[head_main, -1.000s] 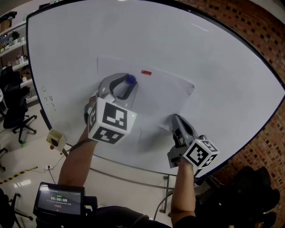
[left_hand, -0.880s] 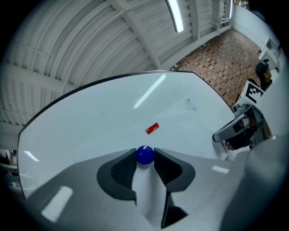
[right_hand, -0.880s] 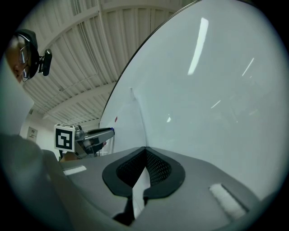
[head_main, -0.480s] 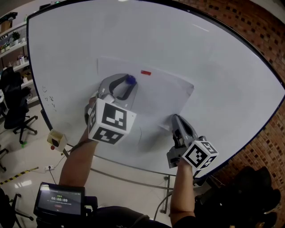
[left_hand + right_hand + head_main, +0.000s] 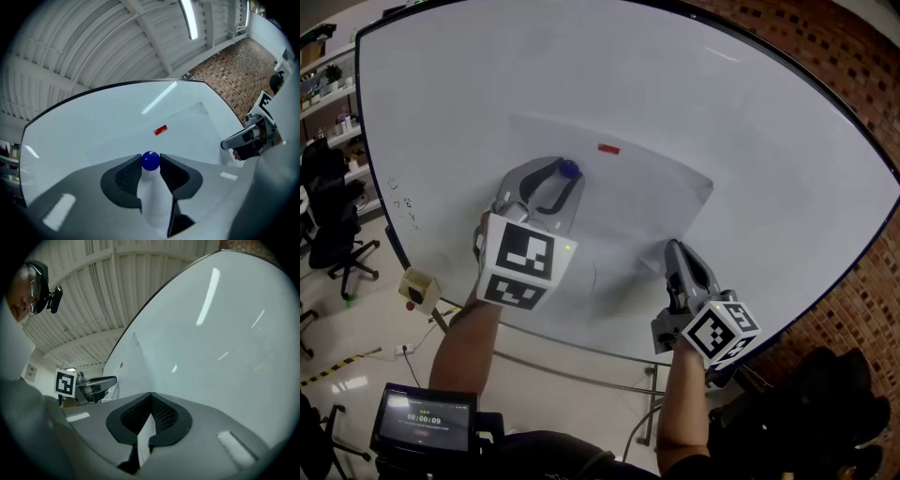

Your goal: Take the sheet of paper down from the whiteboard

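Note:
A white sheet of paper [image 5: 628, 202] hangs on the whiteboard [image 5: 769, 141], with a small red magnet [image 5: 608, 148] near its top edge. A blue round magnet [image 5: 569, 170] sits on the sheet's upper left part, and my left gripper [image 5: 565, 176] is shut on it. In the left gripper view the blue magnet [image 5: 150, 161] sits between the two pads, with the red magnet [image 5: 161, 130] beyond. My right gripper [image 5: 671, 247] is shut on the sheet's lower right edge. The right gripper view shows the paper [image 5: 136, 369] running from the closed jaws of the right gripper [image 5: 151, 394] up the board.
Office chairs [image 5: 328, 234] and shelves [image 5: 328, 94] stand at the left. A brick wall [image 5: 853, 75] rises at the right. A small box [image 5: 417, 289] hangs at the board's lower left corner. A screen [image 5: 427, 417] shows at the bottom, by the person's body.
My left gripper has rolled a little and its marker cube has shifted slightly down and left, still on the blue magnet. The right gripper has kept still on the paper.

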Demonstrator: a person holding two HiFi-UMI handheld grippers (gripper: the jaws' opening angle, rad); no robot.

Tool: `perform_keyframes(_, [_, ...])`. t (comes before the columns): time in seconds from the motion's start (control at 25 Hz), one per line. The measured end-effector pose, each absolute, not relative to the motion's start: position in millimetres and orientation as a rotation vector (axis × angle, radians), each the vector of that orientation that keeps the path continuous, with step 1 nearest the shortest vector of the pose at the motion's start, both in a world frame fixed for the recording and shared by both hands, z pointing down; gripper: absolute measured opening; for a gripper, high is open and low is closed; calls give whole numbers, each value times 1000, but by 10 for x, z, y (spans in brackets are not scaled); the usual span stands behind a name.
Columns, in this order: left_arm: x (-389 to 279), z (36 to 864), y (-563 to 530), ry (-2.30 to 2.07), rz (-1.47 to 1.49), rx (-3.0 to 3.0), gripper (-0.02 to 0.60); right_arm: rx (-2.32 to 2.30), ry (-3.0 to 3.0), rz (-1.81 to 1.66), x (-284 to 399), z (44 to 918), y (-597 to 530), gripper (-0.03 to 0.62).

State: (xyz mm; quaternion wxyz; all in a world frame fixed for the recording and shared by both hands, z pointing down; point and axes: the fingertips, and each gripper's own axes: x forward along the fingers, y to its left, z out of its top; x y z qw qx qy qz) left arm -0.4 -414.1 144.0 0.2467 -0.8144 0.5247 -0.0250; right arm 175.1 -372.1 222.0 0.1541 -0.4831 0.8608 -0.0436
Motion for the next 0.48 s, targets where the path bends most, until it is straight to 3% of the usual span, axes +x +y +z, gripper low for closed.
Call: perform_keyframes(0.48, [-165, 1714, -3714, 1599, 114, -2313, 123, -1451, 2464, -23, 1913, 2260, -3338, 11])
